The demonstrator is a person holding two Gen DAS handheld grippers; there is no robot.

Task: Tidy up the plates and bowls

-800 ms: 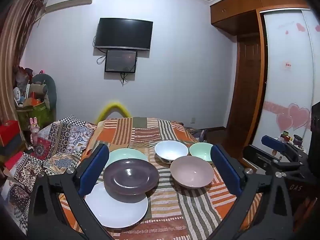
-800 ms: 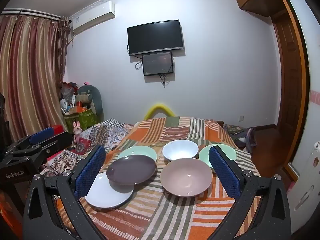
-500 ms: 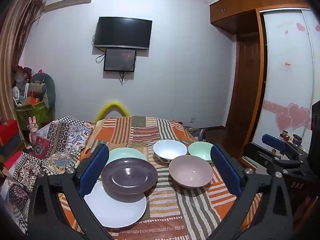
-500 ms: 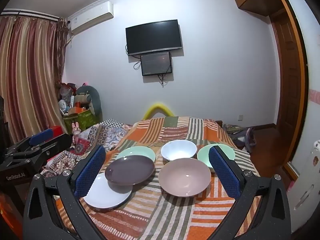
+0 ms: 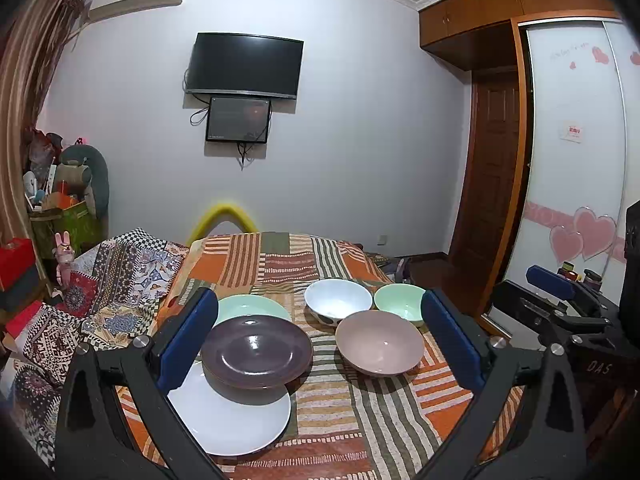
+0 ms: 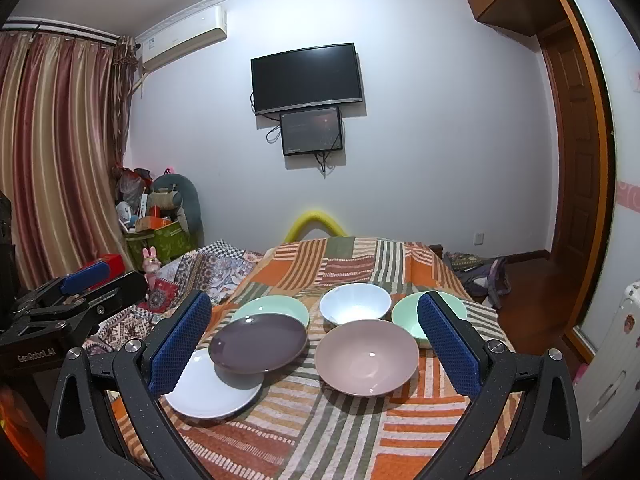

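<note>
On the striped cloth lie a dark purple plate (image 5: 256, 354), overlapping a white plate (image 5: 236, 420) in front and a mint plate (image 5: 256, 306) behind. To the right stand a white bowl (image 5: 338, 304), a mint bowl (image 5: 400, 306) and a pink bowl (image 5: 380, 342). The same pieces show in the right wrist view: purple plate (image 6: 258, 344), white plate (image 6: 212, 394), mint plate (image 6: 272, 308), white bowl (image 6: 355, 308), mint bowl (image 6: 408, 312), pink bowl (image 6: 366, 356). My left gripper (image 5: 318, 344) and right gripper (image 6: 312, 344) are open and empty, held short of the dishes.
The cloth-covered table (image 5: 280, 256) runs toward the far wall. Patterned fabric (image 5: 100, 292) is piled at its left. A wooden door and wardrobe (image 5: 492, 184) stand at right. The right gripper shows in the left wrist view (image 5: 560, 300); the left one shows in the right wrist view (image 6: 72, 292).
Both views have shifted very slightly; the dishes sit a touch higher and left in frame. No dish has moved and both grippers stay open.
</note>
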